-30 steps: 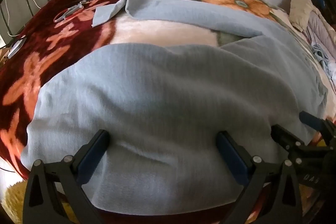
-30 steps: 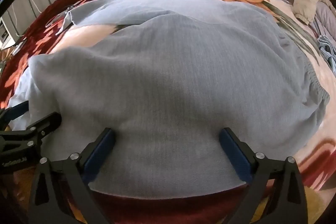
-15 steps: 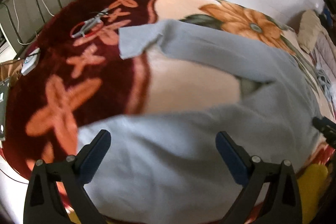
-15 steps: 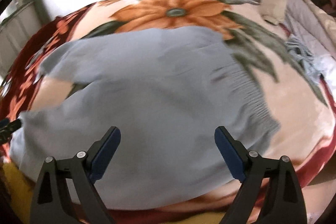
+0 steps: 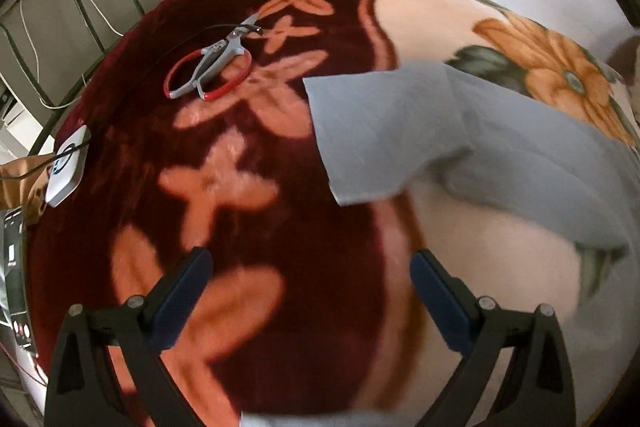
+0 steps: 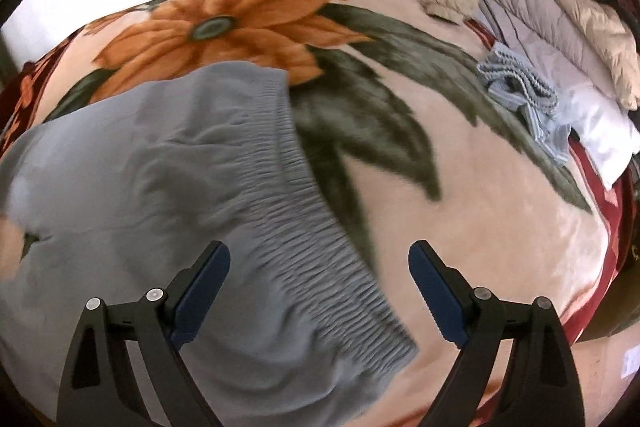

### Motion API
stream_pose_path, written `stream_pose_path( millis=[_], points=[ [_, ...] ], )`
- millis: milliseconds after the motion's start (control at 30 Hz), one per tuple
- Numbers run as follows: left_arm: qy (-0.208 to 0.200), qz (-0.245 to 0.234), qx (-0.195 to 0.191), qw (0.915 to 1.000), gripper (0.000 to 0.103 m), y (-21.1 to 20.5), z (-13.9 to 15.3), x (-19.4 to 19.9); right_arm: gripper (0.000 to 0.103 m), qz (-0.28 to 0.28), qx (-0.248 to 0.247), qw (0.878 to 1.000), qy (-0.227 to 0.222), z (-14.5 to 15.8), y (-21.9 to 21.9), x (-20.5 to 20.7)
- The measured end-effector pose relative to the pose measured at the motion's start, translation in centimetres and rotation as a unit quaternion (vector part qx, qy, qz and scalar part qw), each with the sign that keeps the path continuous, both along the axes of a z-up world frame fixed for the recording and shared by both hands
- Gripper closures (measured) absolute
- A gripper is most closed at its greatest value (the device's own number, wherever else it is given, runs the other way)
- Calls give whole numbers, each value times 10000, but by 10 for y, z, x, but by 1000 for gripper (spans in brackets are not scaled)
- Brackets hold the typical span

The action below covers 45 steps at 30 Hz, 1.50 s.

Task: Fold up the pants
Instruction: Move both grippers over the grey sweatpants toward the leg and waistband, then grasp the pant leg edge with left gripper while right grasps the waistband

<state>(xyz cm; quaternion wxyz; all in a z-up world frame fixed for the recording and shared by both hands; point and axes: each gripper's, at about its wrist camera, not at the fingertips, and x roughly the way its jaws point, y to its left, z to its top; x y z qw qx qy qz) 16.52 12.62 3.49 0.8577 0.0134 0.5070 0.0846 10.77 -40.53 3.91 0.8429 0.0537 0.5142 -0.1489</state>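
The left hand-held gripper (image 5: 308,293) has two matte black angular arms with triangular cut-outs, each arm carrying two round silver screw heads near its top. Its fingers (image 5: 182,301) end in dark blue ribbed pads. The right hand-held gripper (image 6: 318,291) has the same black frame, silver screws and dark blue pads (image 6: 438,301).
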Motion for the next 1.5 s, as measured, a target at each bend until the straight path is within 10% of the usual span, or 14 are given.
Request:
stream_pose_path(
  millis=[467, 800, 1000, 1100, 1500],
  points=[
    [-134, 423, -875, 9952, 4, 21, -1, 26, 10, -60, 568, 9982, 181, -27, -23, 6],
    [142, 458, -1057, 9932, 35, 2, -29, 57, 12, 85, 403, 9991, 122, -33, -7, 9],
    [14, 300, -1159, 9928, 91, -4, -26, 57, 40, 211, 478, 9986, 31, -27, -2, 2],
    [-87, 492, -1118, 9925, 95, 6, -18, 53, 77, 470, 457, 9979, -12, -18, 3, 0],
    [73, 535, -809, 9953, 96, 37, -11, 51, 86, 258, 238, 9991, 230, 11, -29, -1]
  ],
)
